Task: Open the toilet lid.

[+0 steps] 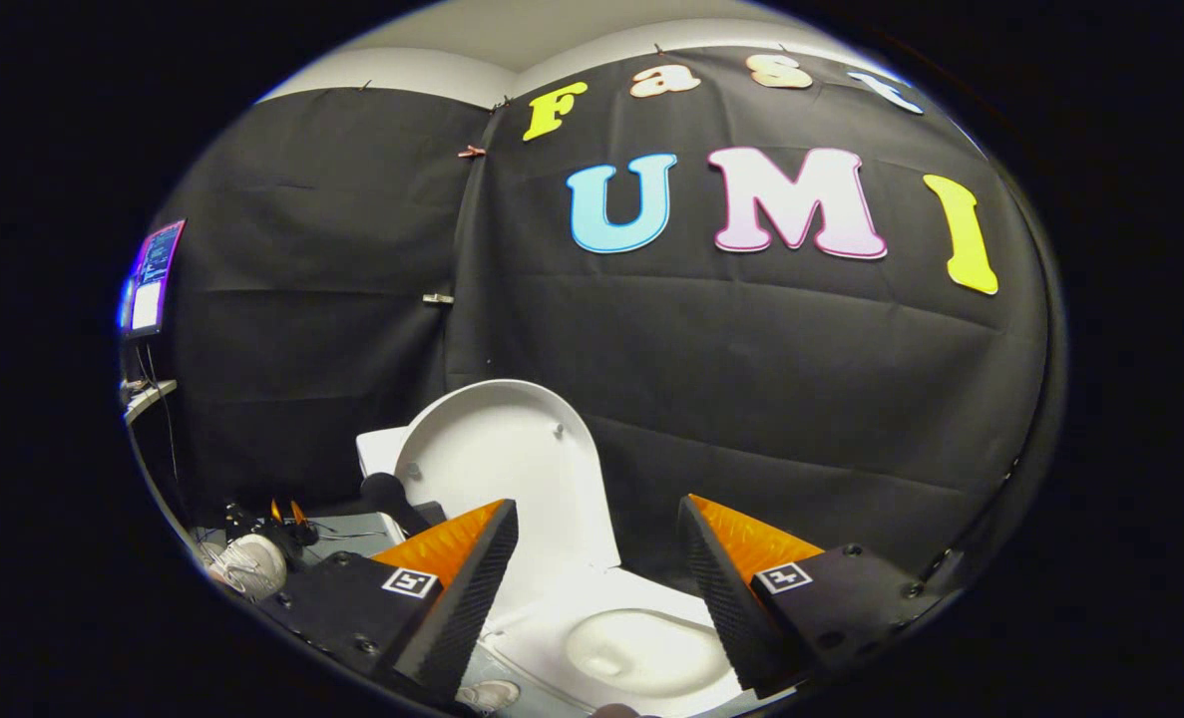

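Standing upright against the black cloth wall (751,399), toilet lid (512,449); hand-held gripper (596,568) fingers gaping, hovering over the uncovered toilet bowl (641,648).

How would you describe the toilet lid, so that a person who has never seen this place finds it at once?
Find the black cloth wall; the white toilet stands before it. The lid is raised beyond the open gripper, leaning back. It is the flat, rounded white panel standing upright, unlike the hollow bowl below.

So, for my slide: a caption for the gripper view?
Open claw above the toilet bowl, lid already raised.
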`<state>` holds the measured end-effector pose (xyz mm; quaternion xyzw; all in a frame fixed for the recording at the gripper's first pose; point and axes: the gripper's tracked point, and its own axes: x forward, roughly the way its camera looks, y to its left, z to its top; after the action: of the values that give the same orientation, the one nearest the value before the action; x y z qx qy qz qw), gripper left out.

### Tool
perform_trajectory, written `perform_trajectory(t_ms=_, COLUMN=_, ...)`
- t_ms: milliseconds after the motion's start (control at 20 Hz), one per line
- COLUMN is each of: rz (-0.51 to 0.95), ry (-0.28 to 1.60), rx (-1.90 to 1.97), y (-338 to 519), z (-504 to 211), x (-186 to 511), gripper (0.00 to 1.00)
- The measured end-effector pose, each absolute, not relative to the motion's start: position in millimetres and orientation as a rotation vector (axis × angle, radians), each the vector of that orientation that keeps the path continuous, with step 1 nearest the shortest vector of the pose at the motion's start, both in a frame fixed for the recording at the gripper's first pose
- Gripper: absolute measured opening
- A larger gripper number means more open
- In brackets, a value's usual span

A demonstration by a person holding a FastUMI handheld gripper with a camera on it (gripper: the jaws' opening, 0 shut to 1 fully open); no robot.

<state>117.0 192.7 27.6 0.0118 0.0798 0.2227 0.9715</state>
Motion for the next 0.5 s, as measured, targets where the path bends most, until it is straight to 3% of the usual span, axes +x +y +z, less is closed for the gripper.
perform_trajectory(t_ms=500, rz=0.254, ry=0.11, rx=0.047, y=68.2, z=33.2, x=71.6, gripper=0.99)
